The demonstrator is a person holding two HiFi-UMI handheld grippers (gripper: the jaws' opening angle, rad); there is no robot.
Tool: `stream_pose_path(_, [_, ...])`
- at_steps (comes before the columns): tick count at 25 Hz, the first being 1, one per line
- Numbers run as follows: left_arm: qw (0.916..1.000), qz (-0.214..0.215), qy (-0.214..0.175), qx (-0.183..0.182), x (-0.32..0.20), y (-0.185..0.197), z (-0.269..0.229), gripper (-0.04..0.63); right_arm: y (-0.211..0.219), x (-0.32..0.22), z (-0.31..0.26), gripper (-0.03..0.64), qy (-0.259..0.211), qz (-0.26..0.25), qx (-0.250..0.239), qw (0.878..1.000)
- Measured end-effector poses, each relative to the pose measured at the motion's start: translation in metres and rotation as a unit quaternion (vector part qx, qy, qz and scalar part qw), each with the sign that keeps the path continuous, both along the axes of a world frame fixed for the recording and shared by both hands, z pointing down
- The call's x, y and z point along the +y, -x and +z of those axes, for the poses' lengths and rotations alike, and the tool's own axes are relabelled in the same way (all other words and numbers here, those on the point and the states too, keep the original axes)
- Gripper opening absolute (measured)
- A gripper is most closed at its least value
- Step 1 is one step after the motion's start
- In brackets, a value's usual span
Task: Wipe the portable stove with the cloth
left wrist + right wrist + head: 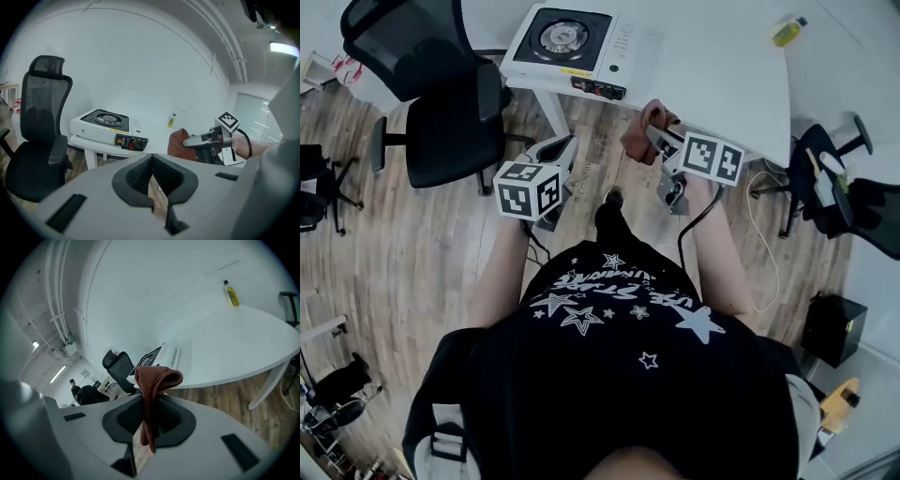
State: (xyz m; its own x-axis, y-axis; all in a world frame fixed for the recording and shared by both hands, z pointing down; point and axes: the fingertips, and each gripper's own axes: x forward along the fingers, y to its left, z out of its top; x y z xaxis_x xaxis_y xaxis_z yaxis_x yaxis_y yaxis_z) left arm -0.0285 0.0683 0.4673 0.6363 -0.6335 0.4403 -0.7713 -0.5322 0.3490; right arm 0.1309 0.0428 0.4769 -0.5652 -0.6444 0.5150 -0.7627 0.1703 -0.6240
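Cloth of rust-brown fabric [152, 390] is seen clamped between the closed jaws of the right gripper [149, 423]. It is folded over above the jaws and hangs down in a strip below them. In the head view this gripper is held out in front of the person, off the near edge of the white round-edged table [722, 84] and above the wooden floor. The white portable stove with a black burner top [567, 42] is set at the left end of that table, with its knob panel turned toward the person. It is well apart from the cloth and is touched by neither gripper. The left gripper [152, 183] is held to the left of the right one. Its jaws are brought together with nothing caught between them, and only wooden floor is seen through the slit below. A small yellow bottle [787, 31] is seen on the table, far to the right of the stove. A black mesh-backed office chair [441, 94] is placed beside the table's left end.
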Motion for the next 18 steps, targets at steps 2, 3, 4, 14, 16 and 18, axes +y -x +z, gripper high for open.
stream_pose_path(2, [1.0,0.008,-0.002,0.0,0.015,-0.002,0.0,0.008,0.0,0.018,0.001,0.055,-0.003,0.002,0.009,1.0])
stream_pose_path(3, [0.9999,0.012,-0.002,0.0,0.022,-0.004,0.0,0.008,-0.001,0.027,0.002,0.057,-0.004,0.004,0.012,1.0])
stream_pose_path(4, [0.9999,0.017,-0.003,0.0,0.029,-0.005,-0.001,0.008,-0.001,0.036,0.003,0.057,-0.005,0.006,0.013,1.0])
stream_pose_path(14, [0.9986,0.051,-0.01,0.003,0.086,-0.013,-0.004,0.008,-0.01,0.11,0.007,0.057,-0.013,0.036,0.036,0.999])
stream_pose_path(16, [0.9983,0.057,-0.008,0.004,0.096,-0.014,-0.003,0.008,-0.012,0.122,0.008,0.057,-0.012,0.044,0.039,0.998])
stream_pose_path(18, [0.9979,0.064,-0.005,0.006,0.105,-0.015,-0.001,0.008,-0.013,0.135,0.01,0.057,-0.008,0.05,0.042,0.998])
